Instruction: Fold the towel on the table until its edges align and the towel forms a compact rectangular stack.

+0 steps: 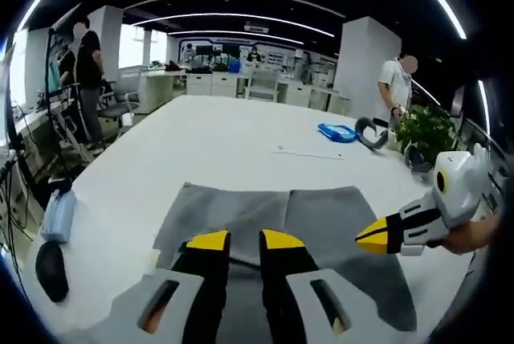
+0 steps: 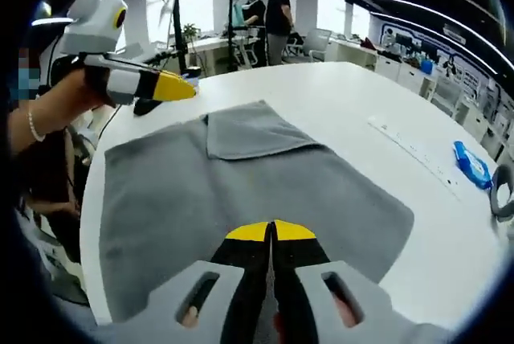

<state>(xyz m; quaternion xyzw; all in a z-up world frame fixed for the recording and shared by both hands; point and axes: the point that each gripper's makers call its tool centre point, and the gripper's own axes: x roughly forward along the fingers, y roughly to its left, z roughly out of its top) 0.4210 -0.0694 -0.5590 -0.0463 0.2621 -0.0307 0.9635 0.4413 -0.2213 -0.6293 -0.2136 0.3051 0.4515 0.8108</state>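
Towel, grey, lies spread on the white worktop, and in the right gripper view one far corner is folded back over the cloth as a smaller flap. In the left gripper view the same towel shows a seam or fold line running away from the camera near its middle.

The left hand-held gripper hovers low over the near edge of the towel, its yellow-tipped jaws standing slightly apart with grey cloth visible through the narrow gap; nothing is gripped between them. In the right gripper view this same gripper comes in from the left, held by a hand with a beaded bracelet at the wrist, its tip just over the far left corner of the towel.

The right hand-held gripper sits over the near part of the towel with its jaws pressed together and nothing visibly between them. In the left gripper view it enters from the right, above the towel's right side.

Farther along the worktop lie a blue packet, a black headset and a potted plant. A dark mouse-like object rests near the left edge.
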